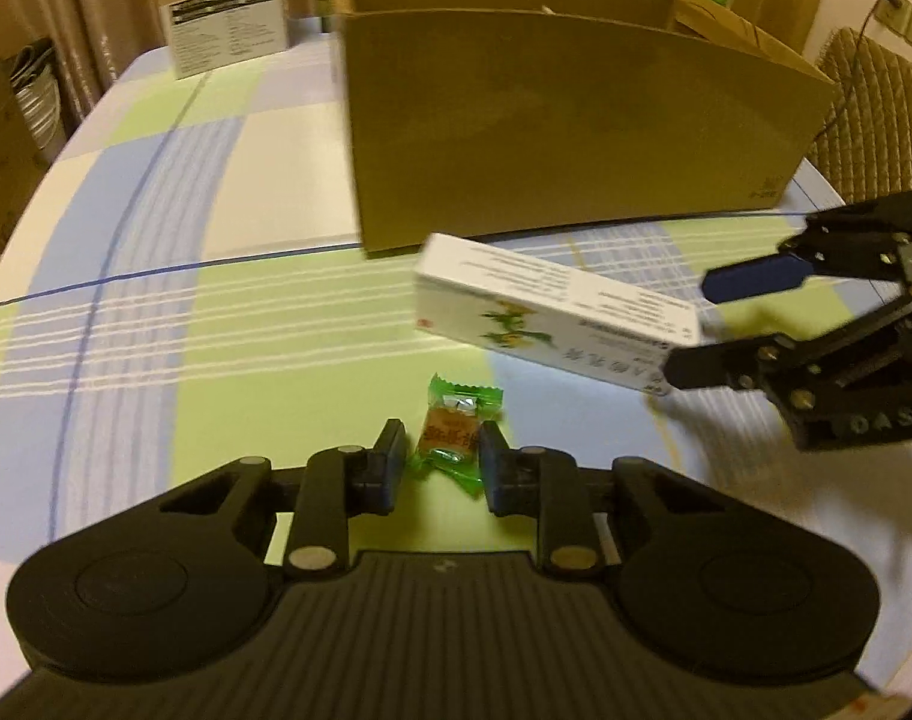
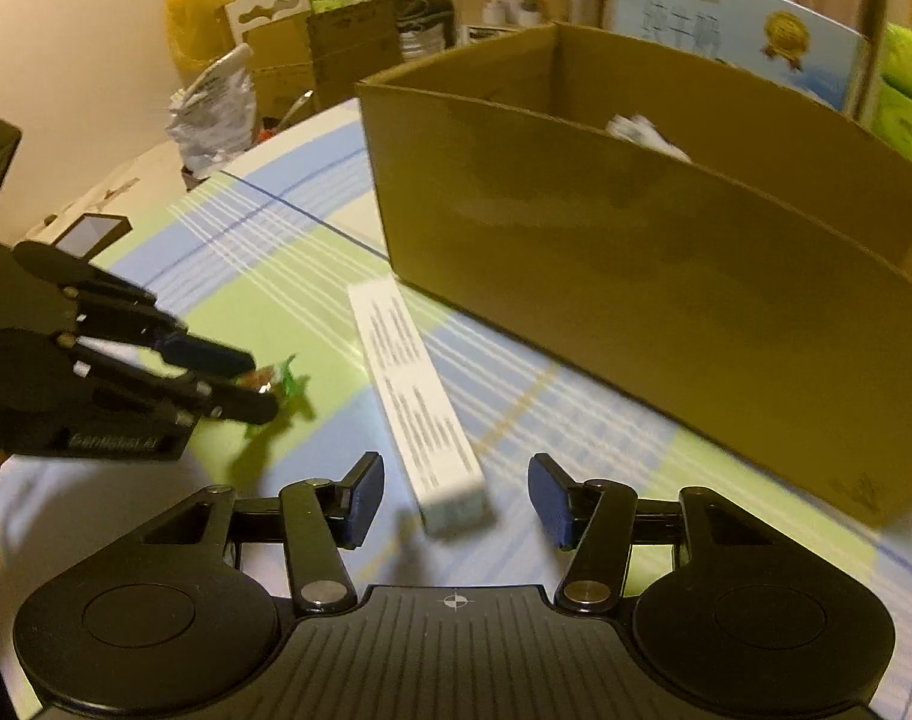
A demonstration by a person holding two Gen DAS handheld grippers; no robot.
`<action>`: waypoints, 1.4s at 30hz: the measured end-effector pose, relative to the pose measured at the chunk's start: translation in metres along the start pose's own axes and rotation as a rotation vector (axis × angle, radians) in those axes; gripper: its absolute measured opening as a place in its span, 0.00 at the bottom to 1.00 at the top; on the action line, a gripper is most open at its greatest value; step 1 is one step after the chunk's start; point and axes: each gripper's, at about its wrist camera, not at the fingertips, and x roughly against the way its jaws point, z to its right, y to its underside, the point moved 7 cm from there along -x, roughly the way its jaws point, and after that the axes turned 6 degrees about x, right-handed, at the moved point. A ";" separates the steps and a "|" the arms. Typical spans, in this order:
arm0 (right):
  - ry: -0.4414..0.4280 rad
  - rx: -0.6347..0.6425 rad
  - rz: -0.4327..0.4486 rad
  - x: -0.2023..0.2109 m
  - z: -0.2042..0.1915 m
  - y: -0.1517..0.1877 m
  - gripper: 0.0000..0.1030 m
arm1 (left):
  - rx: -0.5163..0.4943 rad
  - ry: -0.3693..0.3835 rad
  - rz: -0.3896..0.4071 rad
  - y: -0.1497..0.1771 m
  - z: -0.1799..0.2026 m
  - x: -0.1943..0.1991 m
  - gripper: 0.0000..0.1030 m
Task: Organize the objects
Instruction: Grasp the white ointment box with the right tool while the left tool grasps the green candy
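The tall cardboard box point(image 1: 576, 138) is walling off the far side of the table point(image 1: 156, 276), its top standing open. The white carton point(image 2: 420, 402) is lying just before it, narrowing that gap. Bare cloth is stretching free toward the left edge.

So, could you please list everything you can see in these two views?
candy: one, green wrapper with an orange label, on the tablecloth between the left gripper's pads
slim box: one, white with print, lying flat in front of the carton, between the right gripper's fingers
carton: one, brown cardboard, open top, at the back of the table, something white inside
tablecloth: one, blue, green and white checks
clutter beyond the table: boxes, bags, green packs, too blurred to count
left gripper: black, closed on the candy
right gripper: black with blue pads, open around the slim box's end, not touching
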 end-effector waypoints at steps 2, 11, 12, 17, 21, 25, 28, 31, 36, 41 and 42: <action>-0.001 0.017 -0.008 -0.010 -0.005 -0.011 0.48 | 0.015 -0.001 -0.002 0.001 -0.005 0.003 0.21; -0.014 -0.086 -0.106 -0.016 -0.008 -0.015 0.22 | 0.038 0.015 -0.011 0.011 -0.004 0.006 0.21; -0.029 -0.150 -0.110 -0.009 -0.006 -0.010 0.22 | 0.039 0.021 -0.012 0.012 -0.002 0.006 0.21; -0.121 -0.566 -0.087 0.032 0.022 0.040 0.22 | 0.017 0.054 -0.014 0.017 0.014 0.011 0.21; -0.053 -0.694 -0.077 0.054 0.037 0.084 0.31 | 0.021 0.083 -0.021 0.022 0.027 0.011 0.21; 0.041 -0.658 -0.031 0.068 0.040 0.096 0.52 | 0.012 0.094 -0.023 0.026 0.037 0.011 0.21; 0.115 -0.512 0.002 0.070 0.034 0.084 0.56 | 0.008 0.092 -0.022 0.028 0.040 0.010 0.22; 0.129 -0.425 0.018 0.064 0.023 0.073 0.57 | 0.006 0.083 -0.003 0.028 0.040 0.010 0.23; 0.187 -0.354 -0.005 0.043 0.009 0.074 0.57 | -0.020 0.070 0.020 0.031 0.042 0.010 0.31; 0.225 -0.353 0.000 0.034 0.007 0.077 0.57 | -0.050 0.063 0.026 0.035 0.044 0.008 0.31; 0.232 -0.346 0.001 0.033 0.007 0.078 0.57 | -0.054 0.061 0.028 0.035 0.044 0.007 0.31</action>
